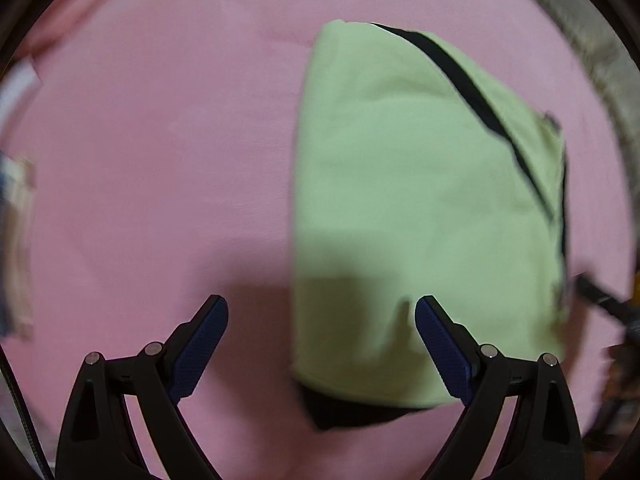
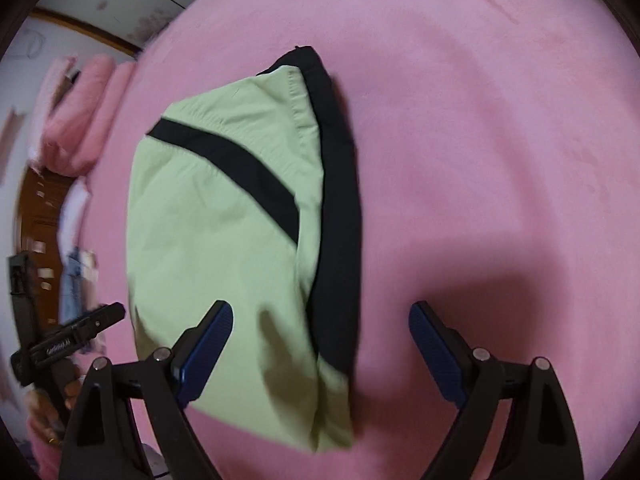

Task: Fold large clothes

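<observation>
- Lying folded on the pink bed sheet [image 1: 140,160] is the light-green garment [image 1: 400,200], a compact bundle with black trim; the exact garment type cannot be told, possibly a jacket.
- Crossing the top face of the garment [image 2: 208,260] is a black stripe [image 2: 240,168], and a wide black band [image 2: 340,240] is running along one edge.
- Hovering above the sheet is the left gripper [image 1: 321,312], its jaws standing wide with nothing between the blue pads; one finger is over bare sheet, the other over the near corner of the garment.
- Hovering over the garment's near end is the right gripper [image 2: 320,316], jaws likewise spread wide and gripping nothing; its left finger is showing over green cloth, its right finger over the pink sheet [image 2: 500,140].
- Showing at the left edge of the right wrist view are pink pillows [image 2: 88,120] at the bed's far side.
- Appearing blurred, both views are leaving fine fabric detail unclear.
</observation>
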Tool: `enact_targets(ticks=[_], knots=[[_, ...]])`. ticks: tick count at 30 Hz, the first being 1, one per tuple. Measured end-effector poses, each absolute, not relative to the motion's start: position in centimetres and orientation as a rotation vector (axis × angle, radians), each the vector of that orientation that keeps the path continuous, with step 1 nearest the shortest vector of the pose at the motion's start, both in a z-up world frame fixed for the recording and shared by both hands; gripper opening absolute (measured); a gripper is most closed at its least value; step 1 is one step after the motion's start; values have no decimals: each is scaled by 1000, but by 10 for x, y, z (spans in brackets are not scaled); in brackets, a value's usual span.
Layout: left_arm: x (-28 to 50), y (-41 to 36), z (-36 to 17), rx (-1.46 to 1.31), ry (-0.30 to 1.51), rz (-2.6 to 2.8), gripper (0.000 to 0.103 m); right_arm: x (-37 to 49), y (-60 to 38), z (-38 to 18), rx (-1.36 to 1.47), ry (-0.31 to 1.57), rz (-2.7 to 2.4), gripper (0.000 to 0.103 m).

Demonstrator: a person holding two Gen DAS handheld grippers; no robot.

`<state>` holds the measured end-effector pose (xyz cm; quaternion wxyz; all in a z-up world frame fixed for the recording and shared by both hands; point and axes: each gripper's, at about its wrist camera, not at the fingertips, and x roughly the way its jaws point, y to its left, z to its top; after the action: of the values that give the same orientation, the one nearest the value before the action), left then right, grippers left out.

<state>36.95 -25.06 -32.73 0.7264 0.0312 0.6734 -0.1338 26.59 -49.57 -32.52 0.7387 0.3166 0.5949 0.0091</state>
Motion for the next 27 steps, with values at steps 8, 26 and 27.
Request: enact_targets(ticks=[8,26,27], knots=[[406,-239,-368,-150,1516,-332,94,292,-502,-349,847,1223,52,82],[393,-259,-375,-198,1458,-366,63,323,-470,-355,951,1241,280,12],[387,-261,-369,-185,1443,-354,59,319,-464,-348,953,1220,293,12]])
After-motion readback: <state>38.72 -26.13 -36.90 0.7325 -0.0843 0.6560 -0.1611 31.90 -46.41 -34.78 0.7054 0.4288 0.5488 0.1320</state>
